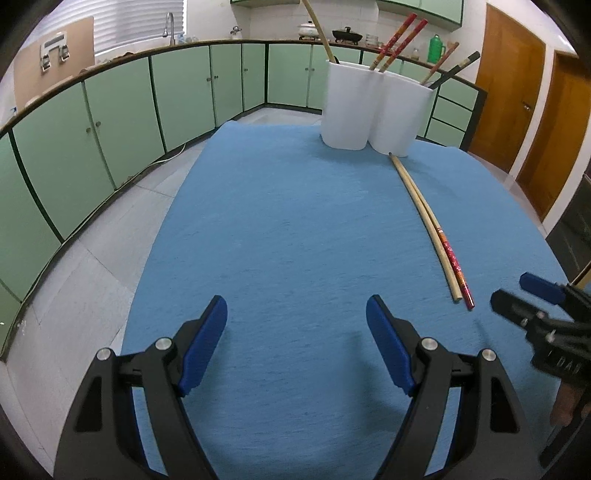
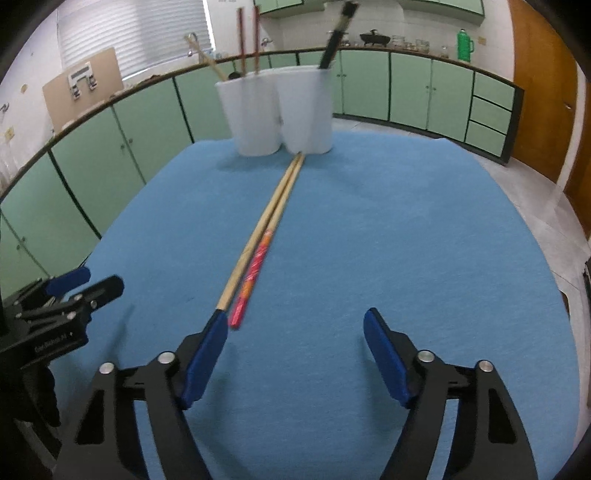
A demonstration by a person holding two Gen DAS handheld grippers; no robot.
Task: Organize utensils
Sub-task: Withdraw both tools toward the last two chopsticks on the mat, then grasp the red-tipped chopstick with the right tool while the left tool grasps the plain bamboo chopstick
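Kitchen setup: green cabinet doors (image 1: 122,122) run around the room under a dark counter, there are wooden doors (image 1: 513,107) off to the right, and I'm standing at a table with a blue cloth (image 1: 295,229) over it.

At the far end of the cloth sits a white holder (image 1: 373,110) with lobed compartments. It already has stuff in it: a plain bamboo chopstick (image 1: 317,31) leaning left, a pair of red patterned chopsticks (image 1: 400,42), plus a reddish one and a dark one (image 1: 456,70) in the rightmost compartment.

Two loose ones are on the cloth, side by side and touching along their length: a plain bamboo stick (image 2: 255,236) and a chopstick with a red patterned end (image 2: 253,282). Their far tips reach right up to the base of the holder, and the near ends point back at me.

My left gripper (image 1: 295,347) is hovering over bare cloth, jaws spread wide with nothing between them, well to the left of the loose pair.

My right gripper (image 2: 295,354) is also gaping with nothing inside. Its left blue pad (image 2: 207,354) is just at the near end of the bamboo stick, and the red end lies just beside it, outside the jaws. Can't really tell whether the pad is touching the stick.
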